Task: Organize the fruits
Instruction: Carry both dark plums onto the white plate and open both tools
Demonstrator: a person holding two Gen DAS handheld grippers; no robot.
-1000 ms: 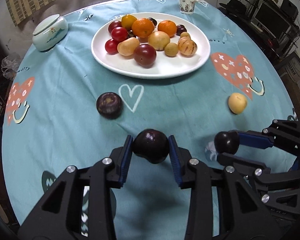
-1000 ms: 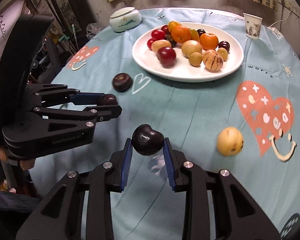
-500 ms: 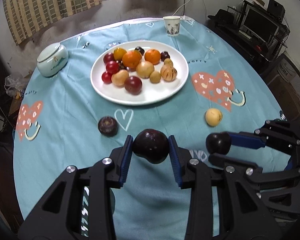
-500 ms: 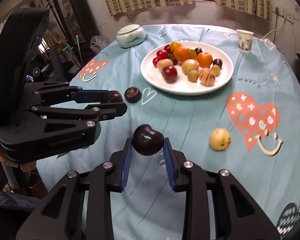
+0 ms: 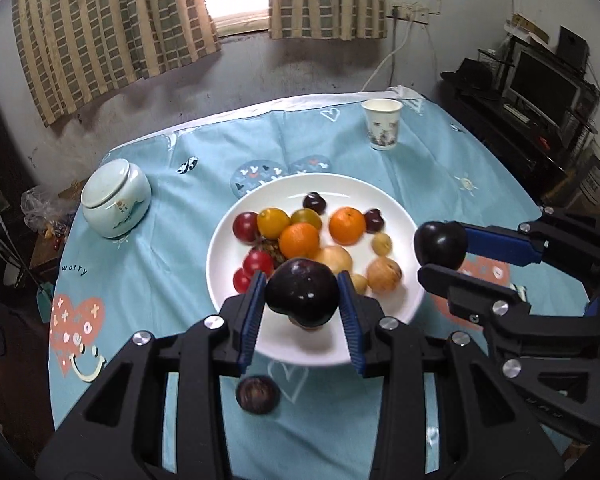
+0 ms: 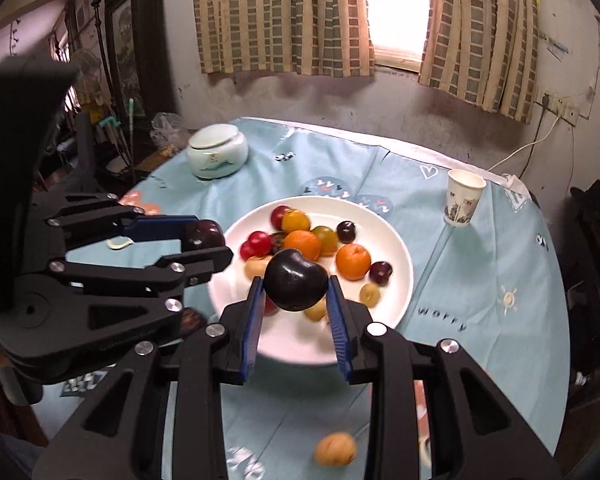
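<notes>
Both hands have lifted off the table and swung toward the white plate: the left gripper is clamped on a dark plum, the right gripper on another plum, both now above the plate's near edge. Setting them down looks next, though a dark fruit and a yellow fruit remain on the tablecloth

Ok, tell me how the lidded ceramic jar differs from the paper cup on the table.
The ceramic jar is squat, rounded and pale green; the paper cup is taller than wide, tapered and white with a printed pattern. The jar has its lid on, while the cup is open at the top. The jar sits left of the white plate, the cup beyond it to the right. Both stand upright on the blue tablecloth.
</notes>
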